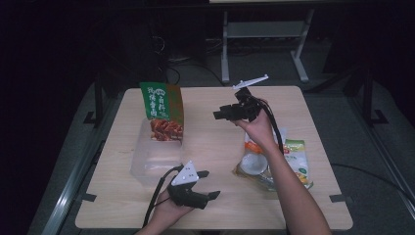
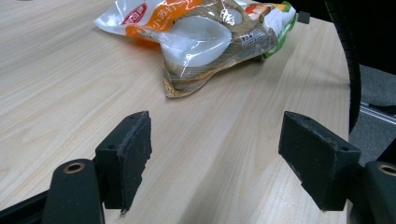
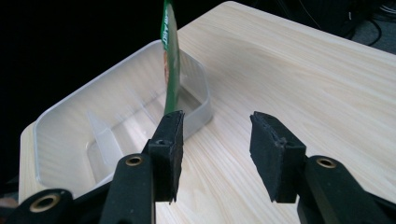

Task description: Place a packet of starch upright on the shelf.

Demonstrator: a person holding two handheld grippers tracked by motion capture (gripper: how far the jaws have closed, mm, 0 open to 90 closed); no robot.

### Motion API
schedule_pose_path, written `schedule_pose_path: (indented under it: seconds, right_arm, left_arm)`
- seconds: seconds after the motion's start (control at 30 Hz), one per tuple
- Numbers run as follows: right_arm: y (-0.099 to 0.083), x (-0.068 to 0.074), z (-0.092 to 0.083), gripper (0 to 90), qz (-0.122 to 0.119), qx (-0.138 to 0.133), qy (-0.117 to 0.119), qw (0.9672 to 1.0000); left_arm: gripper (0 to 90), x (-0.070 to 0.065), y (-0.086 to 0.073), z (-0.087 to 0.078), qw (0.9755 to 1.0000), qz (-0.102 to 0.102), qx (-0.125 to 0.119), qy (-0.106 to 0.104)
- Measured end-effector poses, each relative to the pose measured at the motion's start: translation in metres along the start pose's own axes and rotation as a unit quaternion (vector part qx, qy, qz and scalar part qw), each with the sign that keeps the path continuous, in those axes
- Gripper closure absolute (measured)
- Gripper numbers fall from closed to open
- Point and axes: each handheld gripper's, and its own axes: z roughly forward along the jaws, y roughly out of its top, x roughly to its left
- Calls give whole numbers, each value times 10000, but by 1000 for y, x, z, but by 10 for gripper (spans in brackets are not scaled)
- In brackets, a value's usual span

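Observation:
A green snack bag (image 1: 162, 108) stands upright at the far end of a clear plastic bin (image 1: 147, 164) on the left half of the wooden table (image 1: 215, 147). My right gripper (image 1: 219, 114) hovers above the table's middle, to the right of the bag and pointing at it, open and holding nothing. In the right gripper view the open right gripper (image 3: 217, 119) faces the bag's edge (image 3: 171, 60) and the bin (image 3: 112, 70). My left gripper (image 1: 210, 184) rests open near the front edge, and in its own view the left gripper (image 2: 217, 121) points at a pile of snack packets (image 2: 205, 32).
The snack packets (image 1: 274, 164) lie at the right front of the table, partly under the right forearm. Table legs and cables stand on the dark floor beyond the far edge.

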Motion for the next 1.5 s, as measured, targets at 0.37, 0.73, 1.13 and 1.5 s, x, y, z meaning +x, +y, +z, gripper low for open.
schedule_pose_path:
  seconds: [0.37,0.73,1.13,1.5]
  right_arm:
    - [-19,-10,-26,513,202,26,-127,9997]
    - [-41,-17,-46,490,342,193,-285,9988]
    - [-69,-19,-64,468,471,283,-386,9977]
    - [-99,-16,-76,455,624,455,-428,9961]
  left_arm:
    - [253,0,0,0,10000,36,42,11]
    - [253,0,0,0,10000,38,-1,12]
    - [253,0,0,0,10000,54,20,6]
    - [253,-2,-1,2,10000,-44,-11,-40]
